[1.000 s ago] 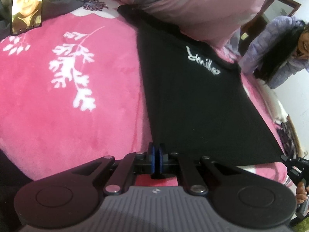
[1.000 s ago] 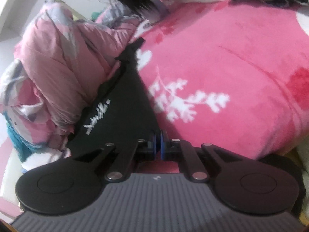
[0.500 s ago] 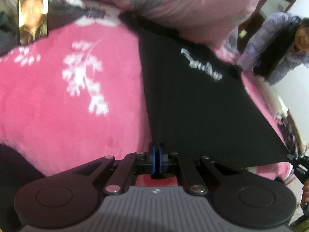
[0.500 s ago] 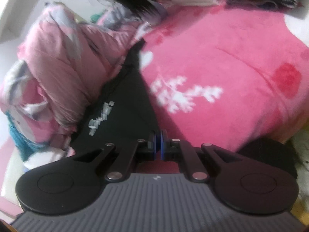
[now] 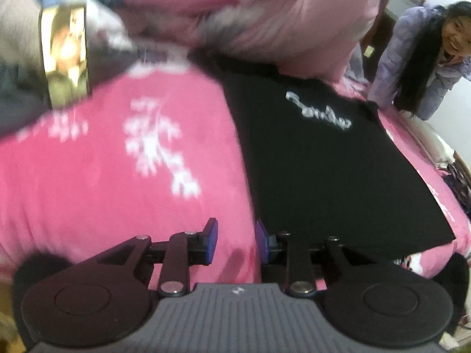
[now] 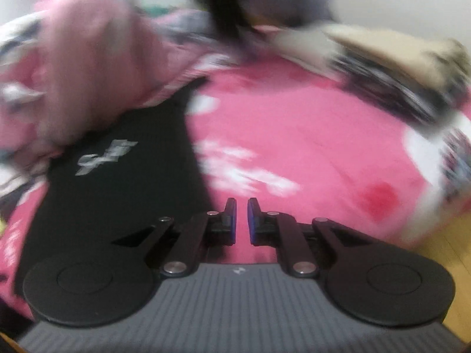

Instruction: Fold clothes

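Black fabric, a T-shirt (image 5: 321,158) with silver lettering, lies flat on the pink floral blanket (image 5: 97,182) of the bed, narrowed to a long panel with straight side edges. A second ago both grippers were pressed together at its near hem; both have since let go. The left gripper (image 5: 236,242) has just been opening: its blue pads now stand clearly apart with only blanket showing between them, and the shirt's left edge runs just beside the right pad without being pinched. The right gripper (image 6: 241,220) has also just begun to part; only a narrow slit shows between its pads, nothing is in it, and the shirt (image 6: 123,176) lies to its left. Both views have lifted and rolled, and the right one is heavily blurred. Judgement: one fold stage appears finished and the hem released; the next grasp is likely for a crosswise fold. A rumpled pink quilt (image 5: 288,20) sits beyond the collar.
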A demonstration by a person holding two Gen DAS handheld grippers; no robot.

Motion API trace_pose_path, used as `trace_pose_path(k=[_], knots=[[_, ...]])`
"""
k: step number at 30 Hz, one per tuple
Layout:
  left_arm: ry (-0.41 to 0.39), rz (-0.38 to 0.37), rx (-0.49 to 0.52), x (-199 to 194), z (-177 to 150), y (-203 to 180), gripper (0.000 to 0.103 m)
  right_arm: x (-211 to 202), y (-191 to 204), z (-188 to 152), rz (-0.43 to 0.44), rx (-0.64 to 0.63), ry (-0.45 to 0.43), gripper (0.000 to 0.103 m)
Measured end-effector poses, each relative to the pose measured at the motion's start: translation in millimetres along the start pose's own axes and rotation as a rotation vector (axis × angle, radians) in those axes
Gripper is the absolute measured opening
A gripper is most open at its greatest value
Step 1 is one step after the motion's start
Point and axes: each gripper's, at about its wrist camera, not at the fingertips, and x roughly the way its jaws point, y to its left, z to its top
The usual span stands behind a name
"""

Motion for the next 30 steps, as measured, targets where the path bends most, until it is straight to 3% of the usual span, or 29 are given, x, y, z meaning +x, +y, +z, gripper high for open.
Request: trace_pose_path(k=[5,7,10,13,18,20,25,30], knots=[[-0.020,-0.074,0.070,20,19,-27,0.029,52,103,-6,0.334,-0.245,0.063,0.008],[-0.001,-0.092,0.100,37,19,-42,0.029,79,142,-20,0.413,-0.316,0.118,0.007],[0.036,-0.074,0.138,57,7,-48,0.029,104,156,-49,0.386,-0.406,0.182,0.006],[0.033,-0.069,0.145,59,-7,-42,0.029,84,139,-74,0.386,-0.415,0.138,0.005],[0.027,-0.128,0.068,56,-8,-24,0.029,49,111,-68,0.312,-0.412,0.206,0.006],[0.029,-0.140,0.047,57,-6,-21,0.029,41,113,-61,0.301,-0.435,0.190,0.007],[0.026,-0.125,0.056,57,-6,-24,0.029,60,160,-51,0.469,-0.452,0.119,0.008],[0.023,-0.110,0.055,53,-8,-25,0.029,91,196,-78,0.591,-0.477,0.193,0.008]])
